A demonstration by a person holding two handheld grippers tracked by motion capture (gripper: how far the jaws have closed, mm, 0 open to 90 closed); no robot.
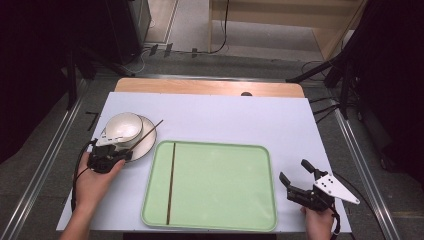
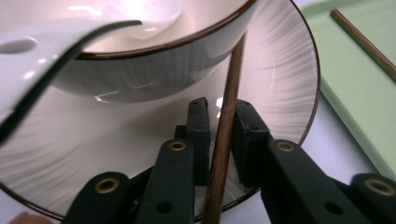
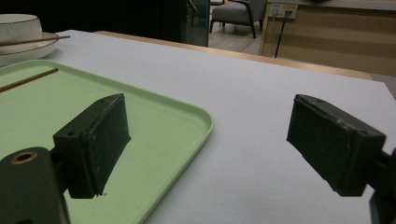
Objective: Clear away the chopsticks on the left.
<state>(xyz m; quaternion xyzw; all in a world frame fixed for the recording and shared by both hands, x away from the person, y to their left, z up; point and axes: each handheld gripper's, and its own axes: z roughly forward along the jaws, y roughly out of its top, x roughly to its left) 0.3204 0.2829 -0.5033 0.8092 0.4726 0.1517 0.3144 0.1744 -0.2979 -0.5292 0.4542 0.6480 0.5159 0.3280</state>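
Note:
A brown chopstick (image 1: 148, 133) lies slanted across a white plate (image 1: 147, 142) beside a white bowl (image 1: 123, 126) at the table's left. My left gripper (image 1: 125, 155) is at the plate's near rim. In the left gripper view the chopstick (image 2: 232, 74) runs between its two pads (image 2: 247, 135); the right pad is against it and a thin gap remains at the left pad. A second chopstick (image 1: 171, 182) lies along the left side of the green tray (image 1: 225, 210). My right gripper (image 1: 296, 171) is open over the table, right of the tray (image 3: 187, 116), with nothing between its jaws.
The tray sits at the front middle of the white-covered table (image 1: 225, 115). The plate's rim (image 2: 310, 93) lies close to the tray's edge (image 2: 355, 93). Beyond the table's far wooden edge (image 1: 210, 86) are floor, cables and dark stands.

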